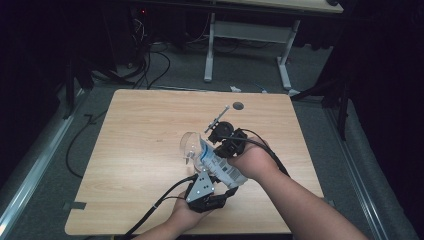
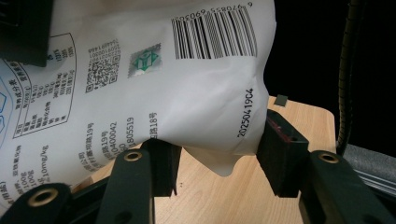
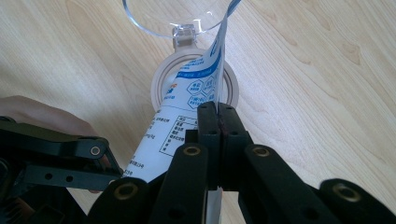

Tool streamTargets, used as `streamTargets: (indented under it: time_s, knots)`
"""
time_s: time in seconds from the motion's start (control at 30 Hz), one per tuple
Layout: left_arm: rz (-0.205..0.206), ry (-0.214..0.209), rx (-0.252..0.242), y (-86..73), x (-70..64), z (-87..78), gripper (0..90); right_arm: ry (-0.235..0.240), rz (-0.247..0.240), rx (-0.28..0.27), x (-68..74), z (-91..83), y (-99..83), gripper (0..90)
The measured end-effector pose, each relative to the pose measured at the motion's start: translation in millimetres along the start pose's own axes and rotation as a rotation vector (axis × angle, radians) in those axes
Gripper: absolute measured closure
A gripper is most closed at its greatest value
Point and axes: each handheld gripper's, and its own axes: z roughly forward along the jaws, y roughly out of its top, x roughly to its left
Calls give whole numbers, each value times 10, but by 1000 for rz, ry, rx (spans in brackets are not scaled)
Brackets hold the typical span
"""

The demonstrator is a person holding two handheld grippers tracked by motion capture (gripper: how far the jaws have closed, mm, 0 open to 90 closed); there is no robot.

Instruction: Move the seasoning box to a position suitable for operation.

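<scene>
Both grippers hold the white bag: the right gripper pinches its edge tight, the left gripper clamps its bottom corner, the mouth tipped over the glass ahead, apparently empty, so pouring remains.

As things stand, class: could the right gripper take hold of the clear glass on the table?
Probably not yet. The right gripper is shut on the edge of the white printed pouch, which hangs over the clear stemmed glass. It would need to let go first; the left gripper holds the pouch too.
</scene>
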Motion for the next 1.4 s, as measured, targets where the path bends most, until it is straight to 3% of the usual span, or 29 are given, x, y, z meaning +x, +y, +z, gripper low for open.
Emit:
streamTargets:
  time_s: [1.4]
  knots:
    - [-10, -5, -15, 34, 13, -18, 535, -1, -8, -3, 0, 15, 29, 899]
